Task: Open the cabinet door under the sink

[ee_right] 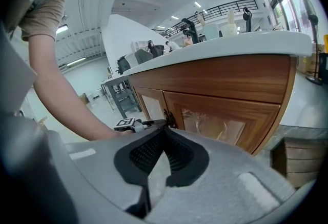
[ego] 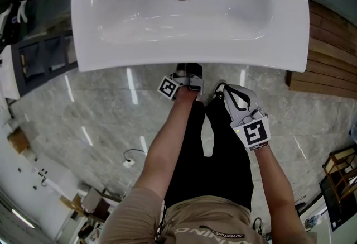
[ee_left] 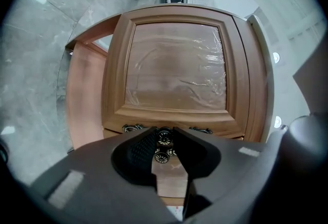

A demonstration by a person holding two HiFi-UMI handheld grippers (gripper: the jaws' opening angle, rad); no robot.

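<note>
- Closest in the head view are the person's tan shirt (ego: 212, 220) and two bare forearms, which reach down toward the grey marble floor (ego: 100, 109) in front of a white sink (ego: 139, 42).
- Left gripper (ee_left: 164, 133) is tucked under the sink's front edge, with its marker cube (ego: 168, 86) just showing below the rim.
- Its jaws are clamped on a dark round knob (ee_left: 164, 138) at the edge of the wooden cabinet door (ee_left: 174, 69).
- That door fills the left gripper view, and its centre panel is covered in wrinkled clear film (ee_left: 205, 59).
- A second knob (ee_left: 162, 157) sits just beside the first, on the neighbouring door (ee_left: 169, 184).
- From the right gripper view, both doors look flush with the cabinet front beneath the sink.
- Right gripper (ee_right: 163, 133) hangs in front of the cabinet, apart from it, with its jaw tips together and nothing between them.
- Its marker cube (ego: 255, 132) faces up toward the head camera.
</note>
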